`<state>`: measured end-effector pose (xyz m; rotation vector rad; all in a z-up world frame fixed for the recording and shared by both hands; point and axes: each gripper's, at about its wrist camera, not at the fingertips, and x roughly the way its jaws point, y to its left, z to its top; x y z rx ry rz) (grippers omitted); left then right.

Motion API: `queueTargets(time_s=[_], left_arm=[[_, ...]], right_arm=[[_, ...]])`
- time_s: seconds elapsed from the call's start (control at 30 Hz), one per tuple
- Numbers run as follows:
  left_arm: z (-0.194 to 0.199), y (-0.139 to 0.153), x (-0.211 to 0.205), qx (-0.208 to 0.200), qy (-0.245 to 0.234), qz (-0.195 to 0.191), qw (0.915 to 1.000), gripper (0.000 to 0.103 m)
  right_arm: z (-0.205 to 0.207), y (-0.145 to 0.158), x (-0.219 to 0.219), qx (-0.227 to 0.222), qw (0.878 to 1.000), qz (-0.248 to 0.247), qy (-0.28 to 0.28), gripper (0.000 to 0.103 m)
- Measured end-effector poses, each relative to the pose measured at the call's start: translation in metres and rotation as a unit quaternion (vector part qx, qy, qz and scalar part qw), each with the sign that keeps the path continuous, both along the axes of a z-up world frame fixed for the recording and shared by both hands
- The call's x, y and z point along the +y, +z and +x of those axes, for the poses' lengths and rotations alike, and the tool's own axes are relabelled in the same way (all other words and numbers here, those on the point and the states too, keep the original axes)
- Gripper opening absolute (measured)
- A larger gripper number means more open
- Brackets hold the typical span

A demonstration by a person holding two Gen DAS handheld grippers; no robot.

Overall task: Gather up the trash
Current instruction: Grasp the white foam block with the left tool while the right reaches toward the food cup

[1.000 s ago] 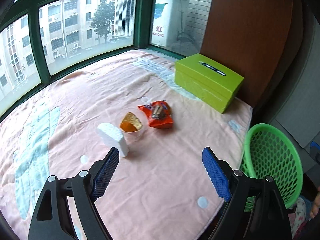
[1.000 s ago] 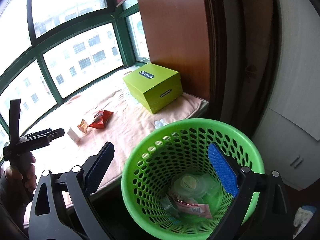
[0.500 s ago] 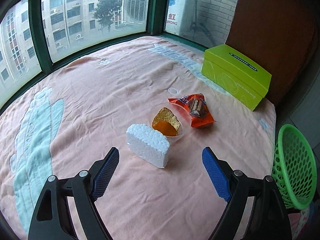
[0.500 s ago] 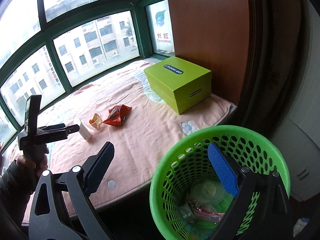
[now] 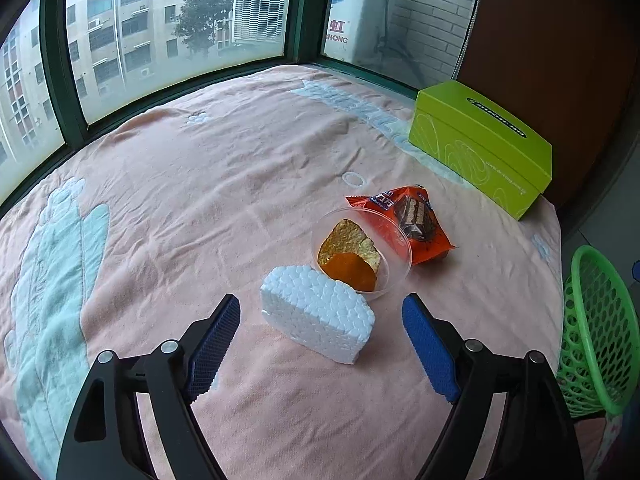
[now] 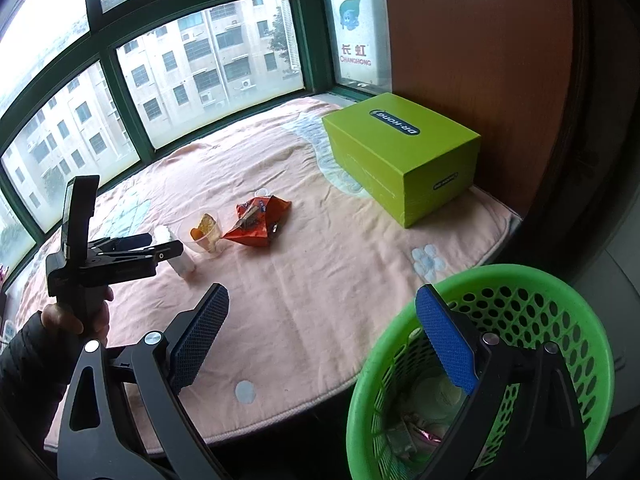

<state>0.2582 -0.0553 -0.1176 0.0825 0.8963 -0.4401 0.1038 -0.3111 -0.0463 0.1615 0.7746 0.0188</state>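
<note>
A white foam block [image 5: 318, 318] lies on the pink blanket, just ahead of and between the pads of my open, empty left gripper [image 5: 320, 332]. Behind it stands a clear plastic cup [image 5: 360, 256] with orange scraps, and behind that an orange snack wrapper [image 5: 408, 222]. The right wrist view shows the same block [image 6: 178, 254], cup [image 6: 206, 234] and wrapper [image 6: 256, 222], with the left gripper [image 6: 160, 246] close to the block. My right gripper [image 6: 320, 344] is open and empty, over the near edge of the bed beside the green basket [image 6: 520, 300].
A lime-green box [image 6: 400, 156] stands at the back right by a brown panel. Windows with green frames ring the blanketed platform [image 5: 200, 184]. The green basket [image 5: 596, 332] stands off the platform's right edge and holds some trash.
My left gripper has moved forward and down toward the foam block, which now sits between its pads. My right gripper has swung left, away from over the basket toward the platform.
</note>
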Motion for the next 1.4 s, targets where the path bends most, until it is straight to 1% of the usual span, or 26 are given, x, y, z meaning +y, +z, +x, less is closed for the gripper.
queueTargets(time_s=[0.03,0.1,0.13,0.2,0.33,0.5,0.8,0.9,1.0,1.17,1.3,1.4], left_arm=[[0.000,0.000,0.001,0.000,-0.003,-0.003,1.0000,0.072],[0.001,0.000,0.003,0.000,-0.006,-0.009,0.9999,0.064],[0.001,0.000,0.004,-0.002,-0.007,-0.012,0.9999,0.062],[0.001,0.000,0.006,-0.002,-0.008,-0.013,0.9999,0.054],[-0.001,0.001,0.012,-0.004,-0.002,-0.014,0.9999,0.054],[-0.002,0.007,0.027,0.002,0.016,-0.031,0.9994,0.053],[-0.016,0.027,0.055,-0.012,0.033,-0.036,0.9987,0.053],[-0.020,0.032,0.064,-0.016,0.040,-0.036,0.9984,0.053],[-0.025,0.038,0.075,-0.023,0.048,-0.035,0.9980,0.053],[-0.031,0.048,0.098,-0.029,0.069,-0.041,0.9963,0.053],[-0.036,0.052,0.116,-0.033,0.087,-0.040,0.9949,0.053],[-0.039,0.052,0.128,-0.033,0.099,-0.040,0.9937,0.053]], right_arm=[[0.004,-0.001,0.002,0.003,1.000,0.001,0.003,0.094],[0.011,-0.005,0.007,0.008,1.000,-0.001,0.009,0.094],[0.014,-0.005,0.009,0.009,1.000,-0.003,0.012,0.094],[0.020,-0.008,0.013,0.011,1.000,-0.005,0.018,0.094],[0.033,-0.012,0.022,0.017,0.999,-0.005,0.030,0.094],[0.055,-0.015,0.031,0.024,0.999,-0.003,0.044,0.094],[0.099,-0.026,0.050,0.044,0.997,0.017,0.060,0.094],[0.109,-0.028,0.059,0.045,0.996,0.024,0.077,0.094],[0.117,-0.026,0.073,0.040,0.993,0.033,0.104,0.094],[0.135,-0.028,0.103,0.038,0.985,0.053,0.158,0.094],[0.152,-0.038,0.124,0.044,0.980,0.048,0.186,0.094],[0.163,-0.046,0.131,0.051,0.978,0.047,0.195,0.094]])
